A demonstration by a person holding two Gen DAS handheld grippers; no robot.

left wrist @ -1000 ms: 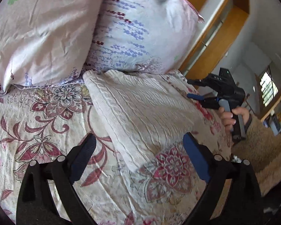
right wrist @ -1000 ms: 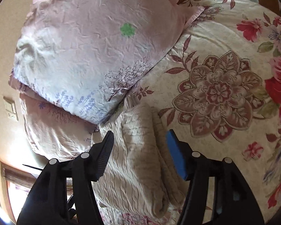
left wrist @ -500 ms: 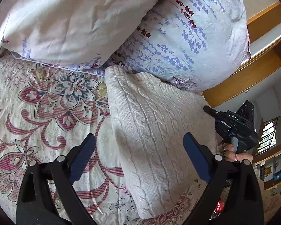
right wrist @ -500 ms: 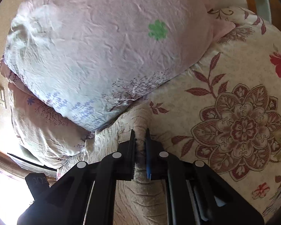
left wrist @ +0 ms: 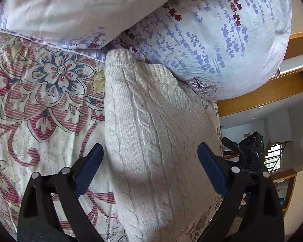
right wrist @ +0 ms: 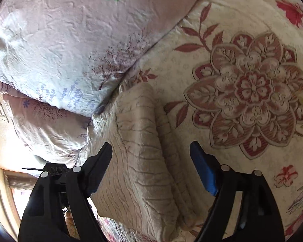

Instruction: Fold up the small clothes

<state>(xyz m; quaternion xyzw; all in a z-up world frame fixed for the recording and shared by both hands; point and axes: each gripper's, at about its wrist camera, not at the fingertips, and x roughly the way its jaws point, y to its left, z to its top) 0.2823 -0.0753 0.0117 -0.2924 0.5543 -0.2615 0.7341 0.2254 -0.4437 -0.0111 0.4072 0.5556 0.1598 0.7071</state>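
A cream cable-knit sweater [left wrist: 151, 133] lies folded on the floral bedspread [left wrist: 42, 104], its far end tucked against the pillows. It also shows in the right wrist view [right wrist: 143, 153], with folded layers stacked along its right edge. My left gripper [left wrist: 149, 173] is open and straddles the sweater's near part, holding nothing. My right gripper [right wrist: 151, 167] is open above the sweater's folded edge, holding nothing. The right gripper's body [left wrist: 250, 153] shows past the sweater's right side in the left wrist view.
Two pillows lean at the head of the bed: a pale one [left wrist: 74, 10] and a lavender-print one [left wrist: 222, 40]; the pink one [right wrist: 70, 40] also fills the right wrist view. A wooden bed frame [left wrist: 268, 92] and the bed's right edge lie beyond.
My right gripper, shut on the sweater's edge half a second ago, has opened and let go. My left gripper stayed open and moved closer over the sweater toward the pillows.
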